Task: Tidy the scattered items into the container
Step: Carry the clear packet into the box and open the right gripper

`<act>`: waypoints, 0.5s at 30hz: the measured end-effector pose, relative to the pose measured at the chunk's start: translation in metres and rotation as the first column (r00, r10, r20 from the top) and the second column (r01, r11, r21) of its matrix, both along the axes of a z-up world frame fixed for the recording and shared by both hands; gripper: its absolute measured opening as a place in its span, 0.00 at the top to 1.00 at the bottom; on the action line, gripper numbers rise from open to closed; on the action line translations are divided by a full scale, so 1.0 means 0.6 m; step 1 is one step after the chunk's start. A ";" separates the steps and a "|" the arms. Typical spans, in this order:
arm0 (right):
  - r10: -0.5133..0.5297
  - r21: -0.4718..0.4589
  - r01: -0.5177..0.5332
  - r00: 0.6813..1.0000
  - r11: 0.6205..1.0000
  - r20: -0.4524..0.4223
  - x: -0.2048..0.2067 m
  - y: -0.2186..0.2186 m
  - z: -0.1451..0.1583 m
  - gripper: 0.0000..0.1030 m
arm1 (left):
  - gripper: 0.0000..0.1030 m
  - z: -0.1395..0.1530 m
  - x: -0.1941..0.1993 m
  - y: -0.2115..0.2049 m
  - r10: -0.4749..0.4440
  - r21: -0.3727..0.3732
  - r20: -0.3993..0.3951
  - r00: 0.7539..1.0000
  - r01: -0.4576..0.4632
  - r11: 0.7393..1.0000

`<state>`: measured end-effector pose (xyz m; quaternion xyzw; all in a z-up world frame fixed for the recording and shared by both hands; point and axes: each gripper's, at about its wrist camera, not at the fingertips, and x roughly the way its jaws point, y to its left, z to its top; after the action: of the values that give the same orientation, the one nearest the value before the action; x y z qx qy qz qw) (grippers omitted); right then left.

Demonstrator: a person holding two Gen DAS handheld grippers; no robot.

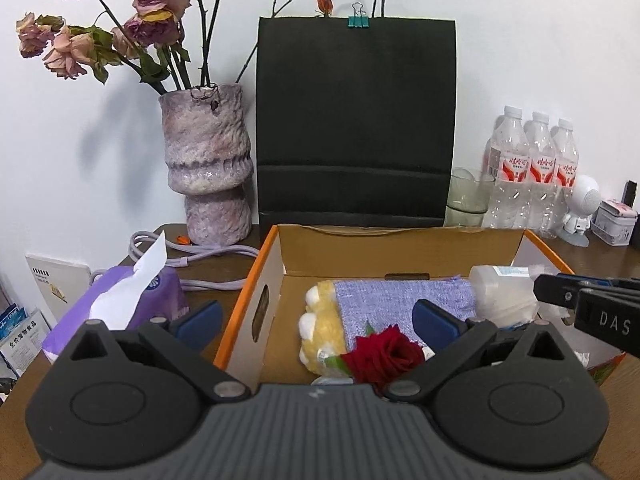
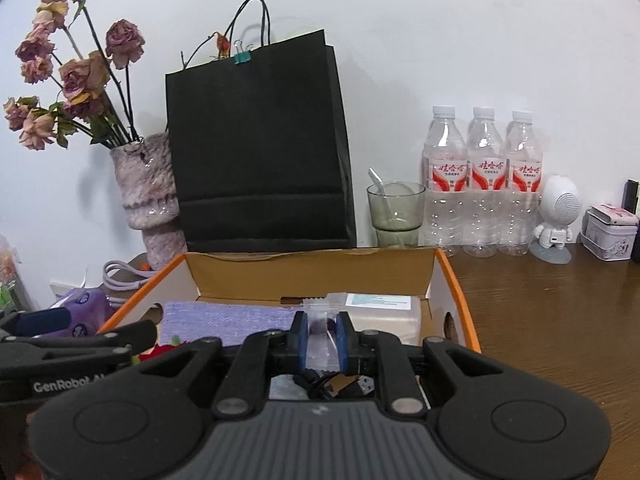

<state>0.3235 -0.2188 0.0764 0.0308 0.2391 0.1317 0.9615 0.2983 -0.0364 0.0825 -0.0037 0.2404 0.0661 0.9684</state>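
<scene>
Right fingers (image 2: 343, 340) pinch clear packet (image 2: 322, 330); contents unclear.

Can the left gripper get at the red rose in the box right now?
Probably yes: the left gripper is open and empty, the red rose lies uncovered in the cardboard box just ahead, nothing between.

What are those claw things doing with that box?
Someone is tidying things into the cardboard box. The right claw is shut on a small clear packet, holding it over the box. The left claw is open and empty. A purple cloth, a red rose and a yellow plush toy already lie inside.
</scene>
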 end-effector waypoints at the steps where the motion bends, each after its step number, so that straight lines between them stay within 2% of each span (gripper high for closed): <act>1: 0.001 -0.004 -0.001 1.000 1.000 0.000 0.000 0.001 0.000 0.87 | 0.00 0.001 0.000 0.002 0.002 -0.005 0.002 1.000 -0.002 1.000; 3: 0.010 -0.012 -0.010 1.000 1.000 -0.001 -0.001 0.005 0.000 0.84 | 0.00 0.002 -0.001 0.004 0.004 -0.011 0.002 1.000 -0.004 1.000; 4: 0.019 -0.012 -0.019 1.000 1.000 -0.008 -0.002 0.007 0.000 0.77 | 0.00 0.003 -0.001 0.004 0.003 -0.012 0.000 1.000 -0.003 1.000; 5: 0.035 -0.012 -0.035 0.999 0.999 -0.026 -0.001 0.009 0.000 0.66 | 0.00 0.004 -0.002 0.005 0.006 -0.009 -0.001 1.000 -0.006 1.000; 6: 0.046 -0.006 -0.047 0.998 0.999 -0.046 -0.001 0.010 -0.001 0.29 | 0.00 0.006 -0.002 0.006 0.023 0.002 0.000 1.000 -0.023 1.000; 7: 0.038 -0.002 -0.038 0.998 0.999 -0.048 -0.004 0.011 -0.001 0.06 | 0.00 0.008 -0.003 0.008 0.028 0.011 0.006 1.000 -0.028 1.000; 8: 0.016 -0.005 -0.017 0.999 1.000 -0.033 -0.009 0.012 0.002 0.00 | 0.00 0.012 -0.005 0.012 0.023 0.009 0.011 1.000 -0.023 1.000; 10: 0.004 -0.021 -0.004 1.000 1.000 -0.018 -0.016 0.015 0.007 0.00 | 0.00 0.018 -0.009 0.022 0.023 -0.010 0.019 1.000 -0.022 1.000; 15: -0.007 0.017 0.007 1.000 1.000 -0.017 -0.028 0.018 0.015 0.00 | 0.00 0.031 -0.015 0.042 0.021 -0.038 0.020 1.000 -0.020 0.999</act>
<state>0.3066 -0.2079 0.0856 0.0409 0.2458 0.1300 0.9597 0.2891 -0.0113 0.1010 -0.0252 0.2315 0.0713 0.9699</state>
